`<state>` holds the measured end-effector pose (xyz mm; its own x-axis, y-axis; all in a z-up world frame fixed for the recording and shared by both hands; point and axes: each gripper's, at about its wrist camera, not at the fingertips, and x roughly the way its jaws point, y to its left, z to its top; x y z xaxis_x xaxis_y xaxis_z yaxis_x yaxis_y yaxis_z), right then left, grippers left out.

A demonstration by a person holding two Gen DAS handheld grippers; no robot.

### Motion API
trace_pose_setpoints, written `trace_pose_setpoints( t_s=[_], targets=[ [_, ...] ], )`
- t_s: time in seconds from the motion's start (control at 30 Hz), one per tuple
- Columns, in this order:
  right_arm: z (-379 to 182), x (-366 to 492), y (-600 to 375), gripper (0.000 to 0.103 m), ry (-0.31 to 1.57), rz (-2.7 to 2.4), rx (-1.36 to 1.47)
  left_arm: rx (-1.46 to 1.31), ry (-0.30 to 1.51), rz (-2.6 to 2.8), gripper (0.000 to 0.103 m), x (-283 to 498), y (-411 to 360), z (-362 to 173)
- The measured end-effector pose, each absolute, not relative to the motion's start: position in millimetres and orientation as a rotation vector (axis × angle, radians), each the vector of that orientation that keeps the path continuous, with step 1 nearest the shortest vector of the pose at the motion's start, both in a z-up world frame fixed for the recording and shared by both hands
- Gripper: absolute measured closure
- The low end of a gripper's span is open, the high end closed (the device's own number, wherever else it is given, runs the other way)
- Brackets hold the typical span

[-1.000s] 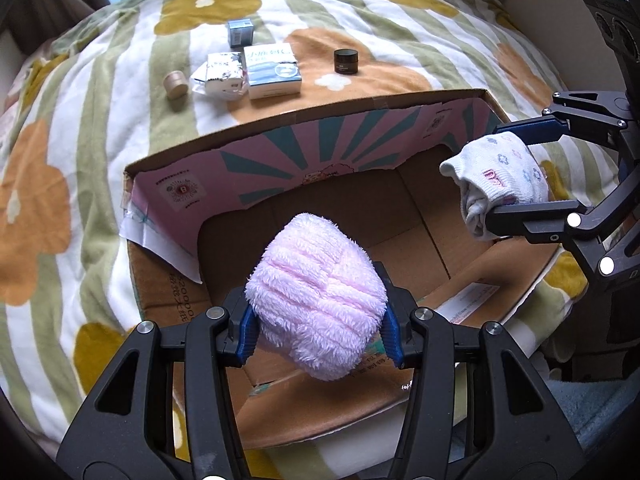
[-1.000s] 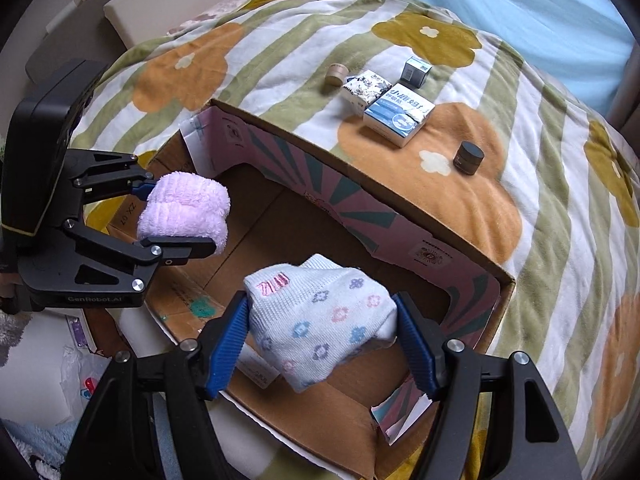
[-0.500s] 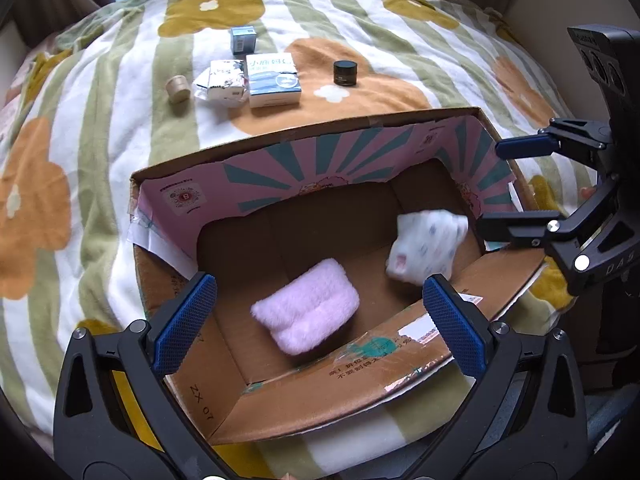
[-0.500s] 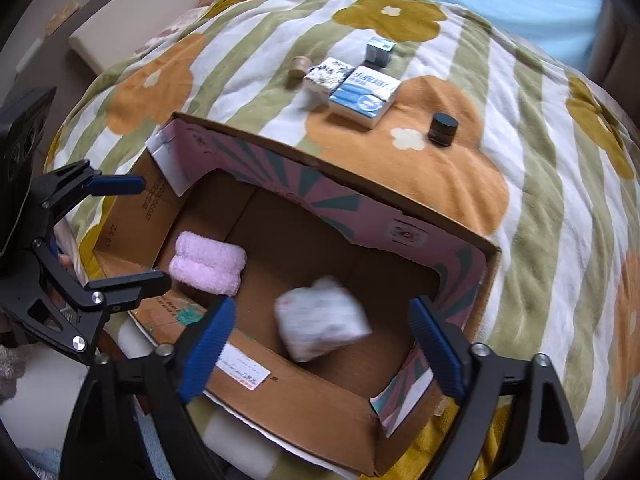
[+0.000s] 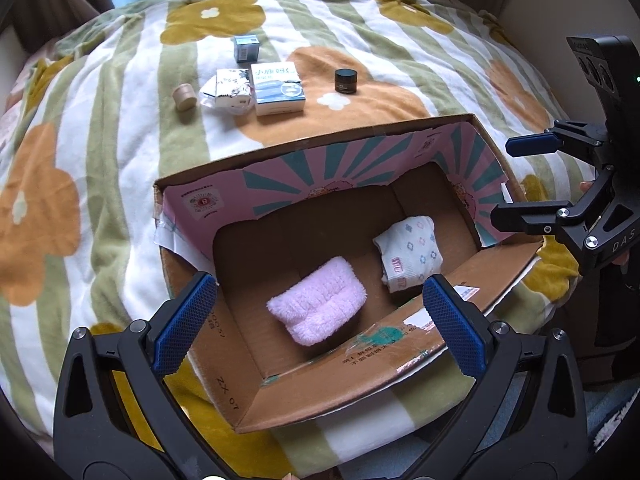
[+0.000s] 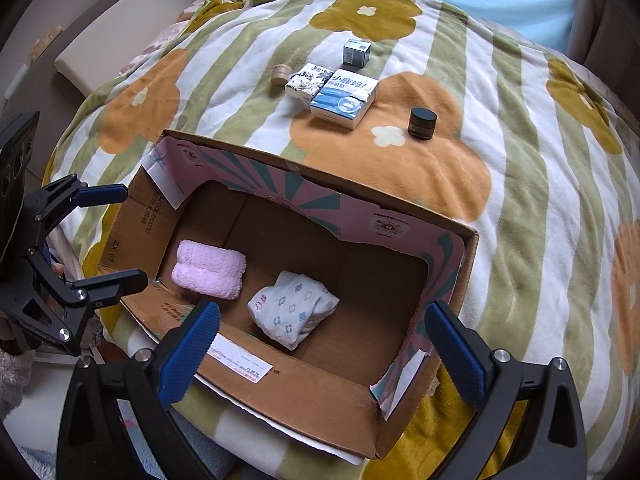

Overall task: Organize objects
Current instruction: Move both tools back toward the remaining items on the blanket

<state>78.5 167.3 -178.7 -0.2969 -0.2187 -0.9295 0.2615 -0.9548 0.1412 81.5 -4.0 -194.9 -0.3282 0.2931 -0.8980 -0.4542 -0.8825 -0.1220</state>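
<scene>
- Landmark: open brown cardboard box (image 5: 320, 376) with pink printed inner flaps, on a flower-patterned blanket (image 5: 100, 160).
- Pink fluffy rolled towel (image 5: 318, 306) and white flower-print rolled cloth (image 5: 410, 254) lie on the box floor, apart.
- Left gripper (image 5: 316, 320) stands wide and empty over the box; right gripper (image 6: 320, 344) is opening, nothing between its jaws.
- Judgement: drop step done; next, fetch the blue-and-white carton (image 5: 278, 88) or small black jar (image 5: 346, 81) beyond the box.

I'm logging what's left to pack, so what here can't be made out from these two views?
- Small tan cylinder: too small in both views to tell what it is.
- Dark jar: label too small to read.
- Small grey-blue box: print too small.
- Cardboard box: floor under the pink towel and flowered cloth is covered.
</scene>
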Motion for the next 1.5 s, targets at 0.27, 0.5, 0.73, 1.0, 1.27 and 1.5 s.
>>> trace_pose_setpoints(
  t_s=[0.27, 0.5, 0.73, 1.0, 1.27, 1.5],
  targets=[
    [-176, 71, 156, 0.001, 0.072, -2.317, 1.657, -1.448, 0.220, 2.219, 0.001, 75, -10, -192],
    [-163, 67, 148, 0.001, 0.074, -2.329, 1.658, -1.433, 0.214, 2.217, 0.001, 72, -19, -181],
    [-146, 60, 139, 0.001, 0.098, -2.346, 1.646, -1.396, 0.221, 2.238, 0.001, 64, -33, -162],
    [-125, 45, 134, 0.001, 0.113, -2.382, 1.602, -1.331, 0.301, 2.254, 0.000, 44, -44, -145],
    [-98, 16, 134, 0.001, 0.101, -2.443, 1.555, -1.210, 0.381, 2.264, 0.000, 8, -48, -116],
    [-87, -31, 133, 0.001, 0.073, -2.447, 1.541, -1.140, 0.545, 2.215, 0.000, -44, -40, -120]
  ],
)
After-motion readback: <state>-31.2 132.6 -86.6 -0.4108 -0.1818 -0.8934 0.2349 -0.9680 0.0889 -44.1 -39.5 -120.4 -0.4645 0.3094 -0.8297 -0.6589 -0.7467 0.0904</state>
